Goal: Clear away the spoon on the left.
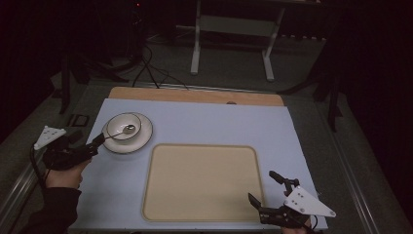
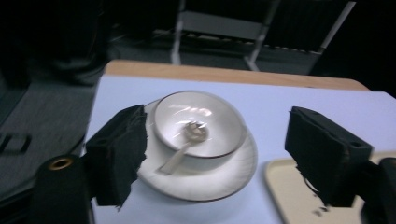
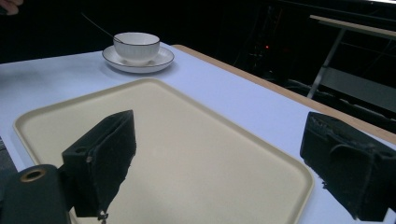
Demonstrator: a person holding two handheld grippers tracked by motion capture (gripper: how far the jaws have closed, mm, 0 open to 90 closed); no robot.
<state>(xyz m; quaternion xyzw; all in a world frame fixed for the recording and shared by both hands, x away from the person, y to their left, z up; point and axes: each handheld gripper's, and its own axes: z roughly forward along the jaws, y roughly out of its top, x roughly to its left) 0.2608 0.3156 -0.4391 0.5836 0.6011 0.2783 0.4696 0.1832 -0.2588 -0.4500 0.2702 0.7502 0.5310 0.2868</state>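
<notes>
White bowl (image 1: 124, 126) on saucer (image 1: 141, 140), far-left tabletop (image 1: 209, 122), spoon (image 2: 186, 145) handle slanting toward left gripper (image 1: 97, 143), spread wide, way nearer. Right gripper (image 1: 265, 192) also agape by tray (image 1: 202, 183).

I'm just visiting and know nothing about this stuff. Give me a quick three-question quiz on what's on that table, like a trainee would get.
1. True or false: the spoon rests in the bowl.
2. What does the bowl stand on?
3. The left hand-held gripper is: A) shut on the spoon, B) open, by the saucer, C) over the tray.

Key:
1. True; its handle leans out over the rim.
2. The saucer.
3. B. The right hand-held gripper is also open, at the tray's near right corner.
</notes>
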